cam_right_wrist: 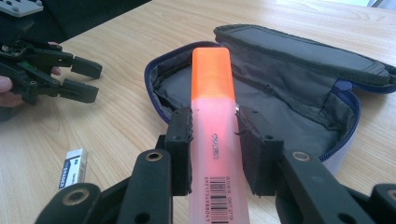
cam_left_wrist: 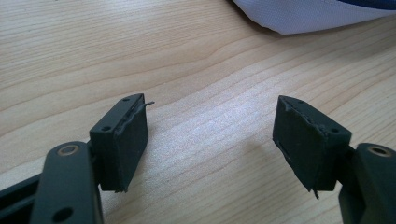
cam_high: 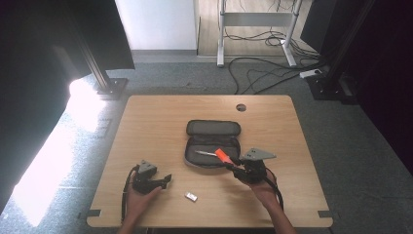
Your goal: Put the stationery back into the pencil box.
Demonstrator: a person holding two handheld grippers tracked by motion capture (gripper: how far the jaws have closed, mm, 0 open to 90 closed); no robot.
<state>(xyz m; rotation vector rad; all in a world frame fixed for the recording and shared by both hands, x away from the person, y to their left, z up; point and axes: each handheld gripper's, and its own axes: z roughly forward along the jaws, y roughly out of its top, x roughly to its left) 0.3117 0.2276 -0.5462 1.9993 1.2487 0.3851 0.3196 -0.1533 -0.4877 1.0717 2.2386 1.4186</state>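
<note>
An open dark pencil case [cam_high: 213, 127] [cam_right_wrist: 299, 84] lies at the middle of the wooden table [cam_high: 146, 122], its lid folded back. My right gripper [cam_high: 233, 165] [cam_right_wrist: 214, 126] is shut on an orange highlighter [cam_high: 223, 155] [cam_right_wrist: 212, 93], whose capped end points over the case's near half. A silver pen [cam_high: 204, 153] lies inside the case. My left gripper [cam_high: 166, 179] [cam_left_wrist: 212, 126] rests low over bare wood at the front left, open, with nothing between its jaws. It also appears in the right gripper view as the far gripper [cam_right_wrist: 86, 79].
A small white eraser [cam_high: 191, 197] [cam_right_wrist: 74, 167] lies near the front edge between the two hands. A cable hole [cam_high: 241, 107] sits at the back of the table. A pale fabric edge [cam_left_wrist: 303, 14] crosses the top of the left gripper view.
</note>
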